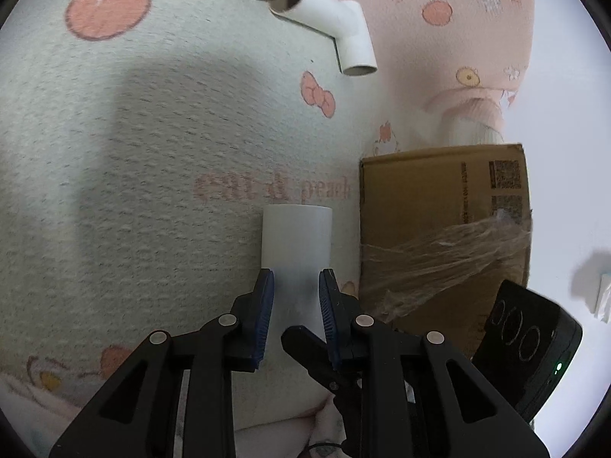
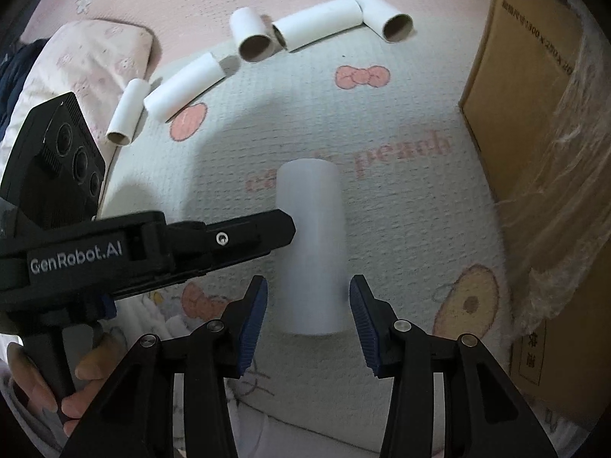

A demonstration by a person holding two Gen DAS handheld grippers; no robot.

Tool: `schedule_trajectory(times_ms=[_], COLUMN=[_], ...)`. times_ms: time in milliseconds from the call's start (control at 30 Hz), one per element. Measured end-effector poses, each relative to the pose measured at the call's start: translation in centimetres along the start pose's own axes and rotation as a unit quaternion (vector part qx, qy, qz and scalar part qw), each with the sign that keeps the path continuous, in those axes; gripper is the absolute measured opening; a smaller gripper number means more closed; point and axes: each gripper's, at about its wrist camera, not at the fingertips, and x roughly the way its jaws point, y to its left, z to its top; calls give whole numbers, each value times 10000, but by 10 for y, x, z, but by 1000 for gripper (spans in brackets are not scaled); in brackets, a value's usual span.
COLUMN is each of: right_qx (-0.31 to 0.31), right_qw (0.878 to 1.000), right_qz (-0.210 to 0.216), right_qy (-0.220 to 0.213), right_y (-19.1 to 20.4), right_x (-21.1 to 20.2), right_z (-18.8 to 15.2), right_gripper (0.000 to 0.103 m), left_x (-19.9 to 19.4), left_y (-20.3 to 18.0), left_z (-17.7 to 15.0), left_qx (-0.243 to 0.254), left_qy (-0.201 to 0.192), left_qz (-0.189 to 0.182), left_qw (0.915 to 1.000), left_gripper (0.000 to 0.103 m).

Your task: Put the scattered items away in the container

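A white cardboard tube [image 1: 296,244] lies between the blue pads of my left gripper [image 1: 296,278], which is shut on its near end just above a printed blanket. In the right wrist view the same tube [image 2: 311,229] runs lengthwise between the pads of my right gripper [image 2: 307,286]. These stand open with a small gap on each side. The left gripper [image 2: 286,229] reaches in from the left and touches the tube's side. The cardboard box [image 1: 439,221], partly wrapped in plastic film, stands just right of the tube [image 2: 534,114].
Several more white tubes [image 2: 317,23] lie scattered along the far edge of the blanket [image 2: 267,114], some also at the top of the left wrist view [image 1: 328,19]. A hand [image 2: 91,374] holds the left gripper's handle. A pink pillow [image 2: 95,49] lies far left.
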Motion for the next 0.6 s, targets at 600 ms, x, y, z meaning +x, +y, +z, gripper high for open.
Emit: schedule_trajectory(times_ms=[600], right_qx=[175], right_qw=[9982], right_qz=[562], right_qy=[67], right_y=[-23], right_x=[14], right_z=[15], right_gripper=[42], left_x=[18], left_y=[-7], left_z=[19], left_qx=[76], left_qy=[199], left_qz=[166], left_qw=[9996], left_gripper=[39])
